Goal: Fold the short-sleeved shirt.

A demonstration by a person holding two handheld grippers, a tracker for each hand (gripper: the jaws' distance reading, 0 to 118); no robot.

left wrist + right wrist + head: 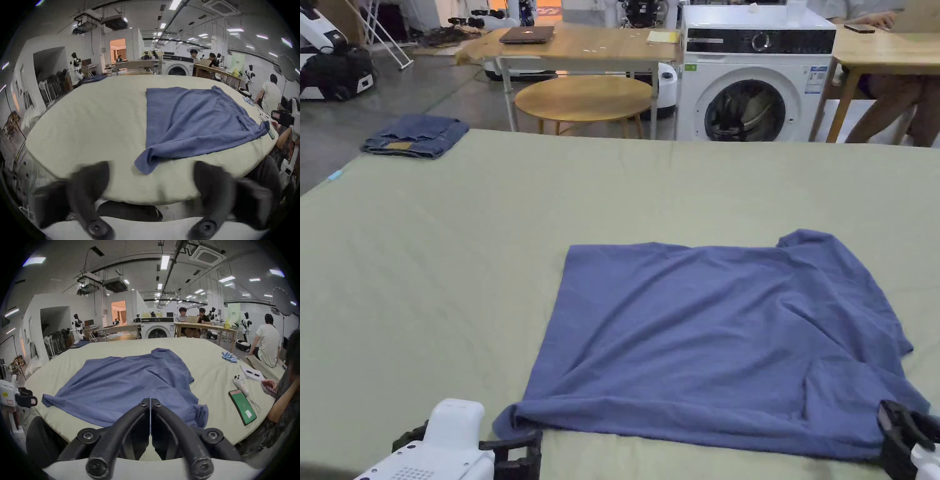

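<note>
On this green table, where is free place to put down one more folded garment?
Free: the wide green table left of the blue shirt, up to the folded jeans. Crowded: right of the shirt, with a phone, controller and notepad.

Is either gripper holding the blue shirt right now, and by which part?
Right gripper appears shut on the shirt at its near right corner. Left gripper is open, holding nothing.

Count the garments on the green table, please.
2. The blue short-sleeved shirt lies spread at the near edge; folded denim jeans lie at the far left corner. Others may be hidden.
</note>
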